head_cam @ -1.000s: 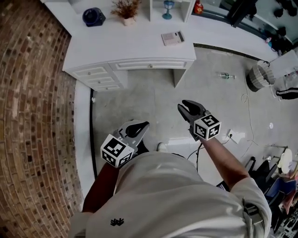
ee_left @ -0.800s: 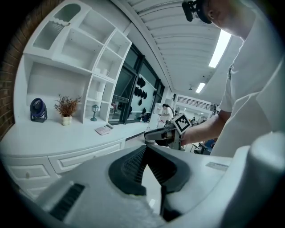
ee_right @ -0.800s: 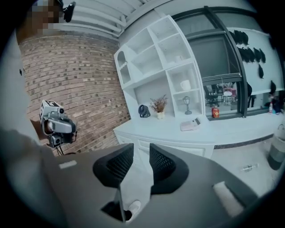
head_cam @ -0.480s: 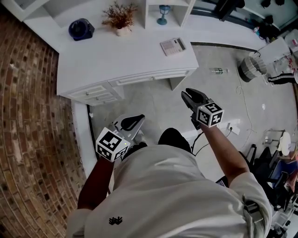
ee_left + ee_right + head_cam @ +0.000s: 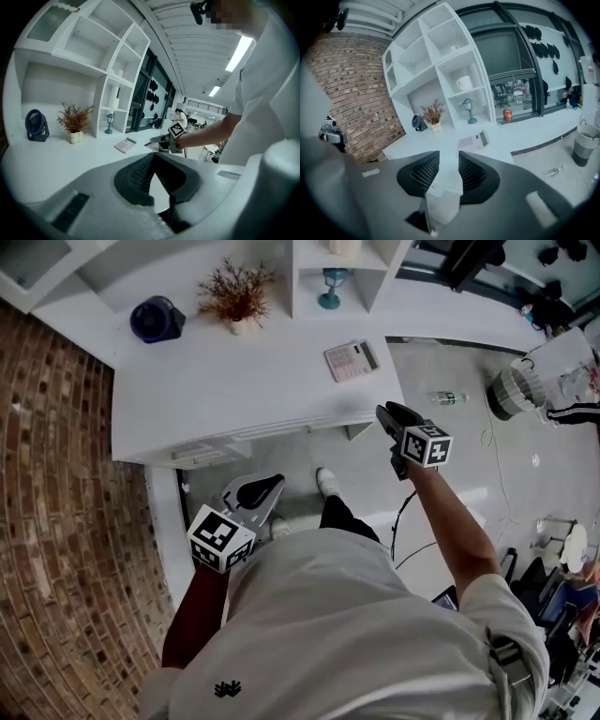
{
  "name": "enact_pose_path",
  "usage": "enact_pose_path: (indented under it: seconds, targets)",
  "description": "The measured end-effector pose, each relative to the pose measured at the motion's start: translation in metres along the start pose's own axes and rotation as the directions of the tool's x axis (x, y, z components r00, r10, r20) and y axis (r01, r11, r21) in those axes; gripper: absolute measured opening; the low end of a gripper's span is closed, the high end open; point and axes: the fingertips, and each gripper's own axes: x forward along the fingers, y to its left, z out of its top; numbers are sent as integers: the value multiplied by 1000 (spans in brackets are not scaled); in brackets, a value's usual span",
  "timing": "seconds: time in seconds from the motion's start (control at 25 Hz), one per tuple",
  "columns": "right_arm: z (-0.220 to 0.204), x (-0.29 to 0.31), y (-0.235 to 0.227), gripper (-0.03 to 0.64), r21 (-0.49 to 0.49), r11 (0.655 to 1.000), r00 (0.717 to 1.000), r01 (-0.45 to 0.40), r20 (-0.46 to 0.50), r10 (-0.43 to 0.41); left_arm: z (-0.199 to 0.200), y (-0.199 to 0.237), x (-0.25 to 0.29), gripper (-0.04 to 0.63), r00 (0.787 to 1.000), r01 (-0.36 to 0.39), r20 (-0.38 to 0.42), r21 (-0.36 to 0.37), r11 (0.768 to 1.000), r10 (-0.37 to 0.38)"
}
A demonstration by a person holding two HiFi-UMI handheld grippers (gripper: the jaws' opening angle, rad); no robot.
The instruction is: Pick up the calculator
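Opening empty, right claw [image 5: 385, 412] faces calculator [image 5: 351, 360], plant [image 5: 234, 292], fan [image 5: 155, 318] on desk [image 5: 234, 381]; left claw [image 5: 276, 483] clenched.

Desk [image 5: 244, 381] smooth matt white; wall [image 5: 66, 521] rough brick; calculator [image 5: 351, 360] plastic.

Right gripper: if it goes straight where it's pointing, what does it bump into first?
Probably the white desk, near its front edge and just short of the calculator, though depth is hard to judge. The right gripper has its jaws opening, with nothing between them.
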Motion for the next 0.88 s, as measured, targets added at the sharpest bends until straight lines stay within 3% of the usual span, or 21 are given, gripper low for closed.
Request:
enact_pose_path:
  seconds: [0.44, 0.88]
  targets:
    - [36, 111, -115, 175, 143, 988, 995, -52, -79, 63, 46, 48, 85, 5, 991, -126, -45, -57, 990, 123]
    - [33, 188, -150, 201, 255, 956, 968, -145, -164, 191, 72, 78, 125, 5, 970, -242, -48, -80, 967, 239]
